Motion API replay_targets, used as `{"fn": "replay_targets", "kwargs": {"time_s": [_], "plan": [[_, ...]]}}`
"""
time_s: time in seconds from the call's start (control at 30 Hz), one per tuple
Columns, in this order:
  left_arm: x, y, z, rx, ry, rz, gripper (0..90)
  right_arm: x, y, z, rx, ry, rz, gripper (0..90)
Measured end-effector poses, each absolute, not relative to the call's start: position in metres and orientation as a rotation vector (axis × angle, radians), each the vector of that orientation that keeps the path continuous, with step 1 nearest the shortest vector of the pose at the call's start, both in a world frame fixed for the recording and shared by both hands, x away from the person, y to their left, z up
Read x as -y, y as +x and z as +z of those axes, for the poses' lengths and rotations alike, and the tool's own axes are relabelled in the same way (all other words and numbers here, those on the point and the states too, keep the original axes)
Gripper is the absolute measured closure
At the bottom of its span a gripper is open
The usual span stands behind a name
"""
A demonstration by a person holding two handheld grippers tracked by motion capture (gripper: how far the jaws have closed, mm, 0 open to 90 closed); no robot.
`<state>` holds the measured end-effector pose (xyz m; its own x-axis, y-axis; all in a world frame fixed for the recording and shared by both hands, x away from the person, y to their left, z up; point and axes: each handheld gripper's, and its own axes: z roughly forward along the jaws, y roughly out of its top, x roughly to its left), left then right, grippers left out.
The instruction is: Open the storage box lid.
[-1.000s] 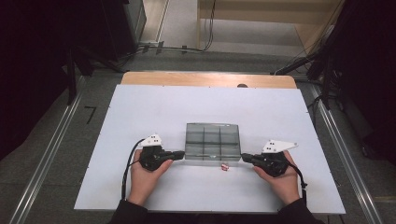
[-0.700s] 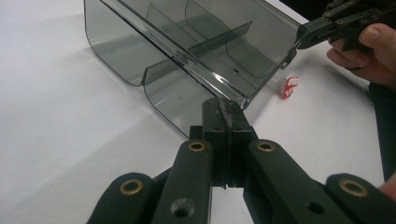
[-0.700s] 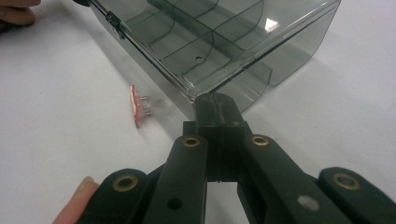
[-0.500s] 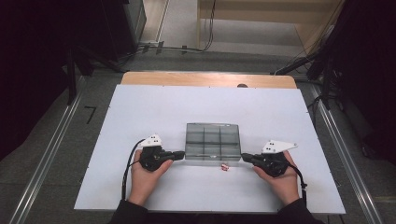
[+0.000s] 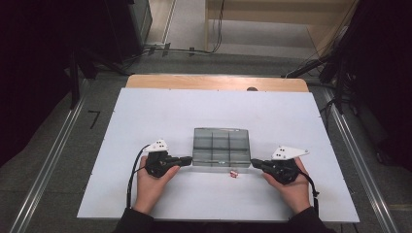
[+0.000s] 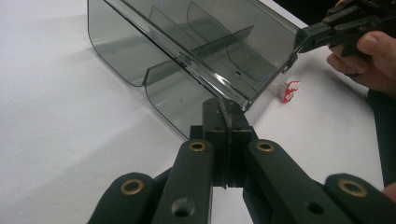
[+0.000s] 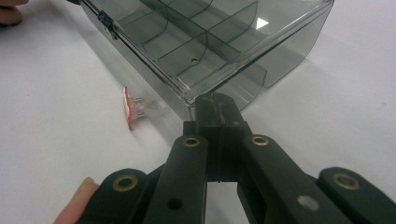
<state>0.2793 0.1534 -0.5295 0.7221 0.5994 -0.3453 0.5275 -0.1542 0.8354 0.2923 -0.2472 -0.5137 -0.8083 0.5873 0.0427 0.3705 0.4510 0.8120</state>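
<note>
- Two grippers shown at one box, read from left to right across the white table (image 5: 194, 107).
- Left gripper (image 6: 223, 109): clenched tight on the thin clear lip at the near left corner of the organizer box (image 5: 221, 145). Bit on a sliver of plastic only. Judged likely to slip off under any sudden lift or twist.
- Organizer box: sat flat toward the near side of the table, about midway across, spanned by the two grippers at its near corners. Made of smoky, see-through plastic, split by curved partitions into compartments. Looked empty, with the lid seemingly down.
- Hazards judged for the box:
  - Uneven pulls from the two sides could have skewed it or sprung one corner free.
  - Slick walls on a smooth table could have let it skate away.
  - Hard pinching could have cracked or bent the thin lip.
- Small red-and-clear part (image 5: 233, 173): lay loose on the table just before the box's near edge, apart from it and closer to the right side. Could have been knocked aside or trapped under the box if dragged nearer.
- Right gripper (image 7: 215, 105): clamped fully together at the near right corner, apparently nipping the same lip. Equally shallow hold, equally prone to slipping.
</note>
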Motion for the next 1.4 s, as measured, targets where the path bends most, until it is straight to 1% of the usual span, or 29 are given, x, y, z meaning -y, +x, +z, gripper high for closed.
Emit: {"fn": "replay_targets", "kwargs": {"time_s": [0.13,0.23,0.63,0.73,0.8,0.83,0.87,0.9,1.0,1.03,1.1,1.2,1.23,1.33,1.4], "plan": [[-0.154,0.279,-0.530,-0.880,1.806,0.081,90.0,0.247,0.292,-0.513,-2.456,0.832,1.287,88.1],[-0.153,0.279,-0.529,-0.875,1.803,0.095,90.0,0.249,0.293,-0.510,-2.441,0.840,1.399,88.1],[-0.152,0.278,-0.529,-0.867,1.822,0.114,90.0,0.247,0.292,-0.502,-2.391,0.822,1.441,88.1],[-0.152,0.277,-0.528,-0.881,1.821,0.154,89.6,0.247,0.292,-0.499,-2.380,0.817,1.448,88.1],[-0.153,0.277,-0.526,-0.885,1.811,0.190,74.5,0.247,0.293,-0.498,-2.374,0.816,1.447,88.1],[-0.153,0.277,-0.525,-0.887,1.809,0.202,64.5,0.248,0.294,-0.496,-2.368,0.816,1.453,88.0],[-0.153,0.277,-0.523,-0.892,1.807,0.221,64.5,0.248,0.294,-0.496,-2.368,0.816,1.453,88.0],[-0.154,0.278,-0.522,-0.898,1.798,0.233,53.6,0.249,0.295,-0.493,-2.369,0.811,1.458,88.1],[-0.154,0.279,-0.517,-0.901,1.777,0.262,41.0,0.249,0.297,-0.489,-2.365,0.803,1.463,88.0],[-0.153,0.280,-0.516,-0.900,1.779,0.272,41.0,0.249,0.297,-0.489,-2.365,0.803,1.463,88.0],[-0.149,0.281,-0.513,-0.889,1.790,0.290,33.4,0.250,0.299,-0.487,-2.361,0.808,1.472,88.1],[-0.142,0.284,-0.510,-0.902,1.821,0.328,18.5,0.249,0.301,-0.485,-2.358,0.807,1.476,88.1],[-0.140,0.285,-0.509,-0.904,1.822,0.336,10.2,0.248,0.302,-0.484,-2.361,0.801,1.473,88.0],[-0.139,0.290,-0.505,-0.891,1.800,0.320,2.8,0.246,0.304,-0.483,-2.361,0.796,1.470,88.0],[-0.139,0.293,-0.502,-0.895,1.782,0.310,1.2,0.245,0.306,-0.482,-2.361,0.796,1.469,88.0]]}}
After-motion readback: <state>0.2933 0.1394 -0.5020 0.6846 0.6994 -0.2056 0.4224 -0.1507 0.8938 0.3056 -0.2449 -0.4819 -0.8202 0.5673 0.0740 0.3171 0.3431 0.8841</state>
